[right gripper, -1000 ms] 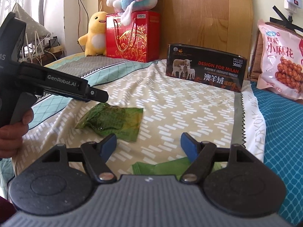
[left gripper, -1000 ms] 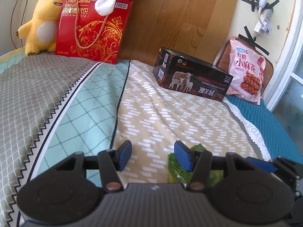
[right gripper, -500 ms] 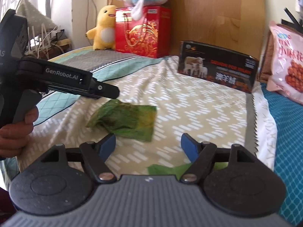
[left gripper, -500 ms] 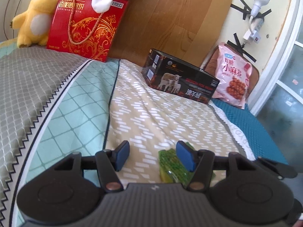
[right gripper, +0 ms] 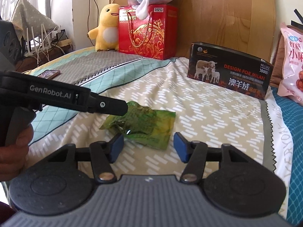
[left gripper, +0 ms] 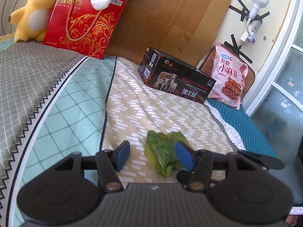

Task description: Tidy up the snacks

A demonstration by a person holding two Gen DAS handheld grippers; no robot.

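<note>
My left gripper point(left gripper: 152, 156) and right gripper point(right gripper: 148, 147) both stand apart, empty; the crinkled green plastic snack packet point(right gripper: 144, 125) lies on the beige patterned bedsheet point(right gripper: 208, 117), not yet grasped; organizing seems barely begun.

Both wrist views sit low over the bed point(left gripper: 147, 113), facing the headboard point(right gripper: 217, 19). Shared: green snack packet point(left gripper: 161, 155) low centre, black box point(right gripper: 229, 75) upper right.
</note>
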